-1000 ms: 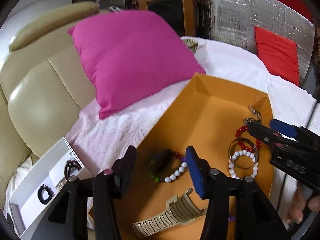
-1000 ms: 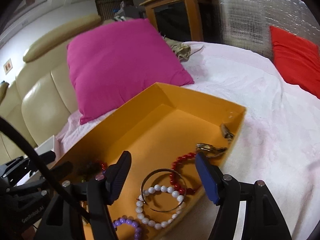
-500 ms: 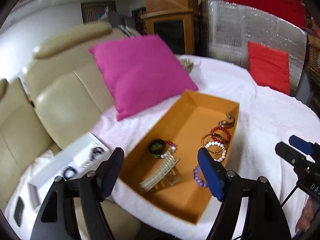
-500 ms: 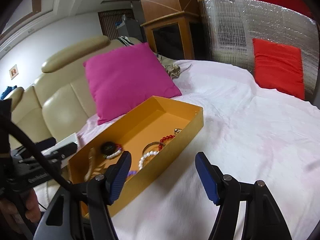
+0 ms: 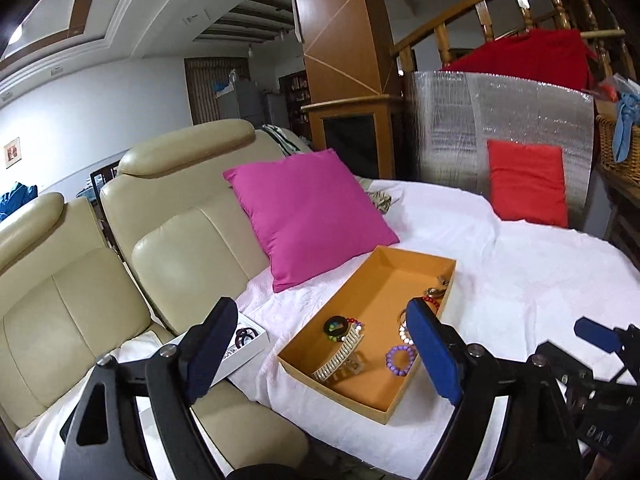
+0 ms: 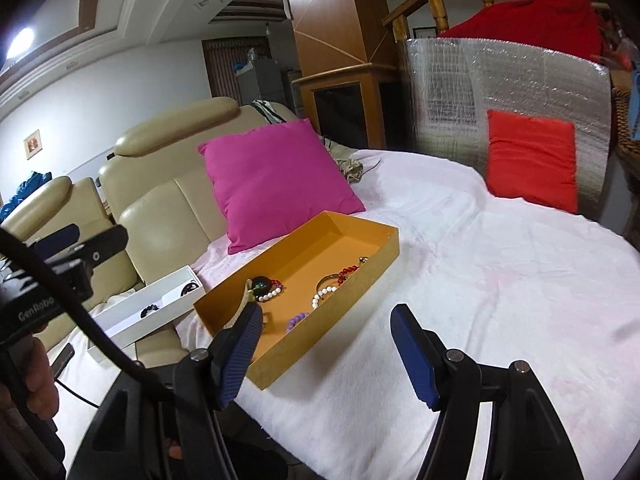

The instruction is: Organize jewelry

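Both claws have pulled up and back from the tray (image 5: 408, 280): a second ago their tips hung right over the beads, now the whole tray lies well ahead of and below them. The left claw (image 5: 324, 356) has just been opening its jaws and now stands wide, nothing between the pads. The right claw (image 6: 326, 354) stands partly open as before, also empty. Nothing came out with either one, so I judge this a retreat after a drop-off, or the end of the sorting

Seen from the left claw, the tray sits just ahead and slightly right on the white cover (image 5: 520, 272). Its long axis runs from the near-left corner away toward the far right, the far end pointing past the pink cushion (image 5: 308, 216). In it the comb (image 5: 338, 358) lies near the front end, its length roughly along the tray, with the dark bracelet (image 5: 338, 326) just behind it and the purple bracelet (image 5: 400, 360) to its right. The white box (image 5: 244, 350) lies left of the tray, partly behind the left claw's left finger, with dark rings inside
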Available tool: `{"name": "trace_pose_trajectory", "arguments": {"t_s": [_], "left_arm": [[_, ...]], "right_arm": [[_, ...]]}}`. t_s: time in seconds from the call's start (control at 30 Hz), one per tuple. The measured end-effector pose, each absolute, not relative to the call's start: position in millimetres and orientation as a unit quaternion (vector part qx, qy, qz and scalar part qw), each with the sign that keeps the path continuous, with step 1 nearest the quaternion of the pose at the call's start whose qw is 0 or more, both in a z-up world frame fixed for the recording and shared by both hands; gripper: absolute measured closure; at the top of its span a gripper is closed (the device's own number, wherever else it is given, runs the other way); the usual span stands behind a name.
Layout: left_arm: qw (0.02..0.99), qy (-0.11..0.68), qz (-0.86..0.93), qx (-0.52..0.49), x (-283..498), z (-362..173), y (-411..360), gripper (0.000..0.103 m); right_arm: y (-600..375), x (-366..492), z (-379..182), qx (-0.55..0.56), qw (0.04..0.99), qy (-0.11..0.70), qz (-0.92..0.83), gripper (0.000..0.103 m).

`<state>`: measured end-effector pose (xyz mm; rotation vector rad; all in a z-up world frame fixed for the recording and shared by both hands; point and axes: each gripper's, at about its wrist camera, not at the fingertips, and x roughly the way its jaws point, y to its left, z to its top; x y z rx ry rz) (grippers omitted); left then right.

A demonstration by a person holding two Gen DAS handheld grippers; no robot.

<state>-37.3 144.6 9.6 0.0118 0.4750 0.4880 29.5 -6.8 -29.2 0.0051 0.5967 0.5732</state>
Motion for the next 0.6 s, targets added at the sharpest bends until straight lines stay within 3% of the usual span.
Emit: {"name": "trace_pose_trajectory", "arguments": {"t_s": [0.6], "left_arm": [[0.940,0.216,0.264,-0.020,-73.8,18.3,153.3,0.017]], "right_arm": [[0.3,-30.6,-4.7,-0.038,0.933,0.265,0.243,0.033]]}}
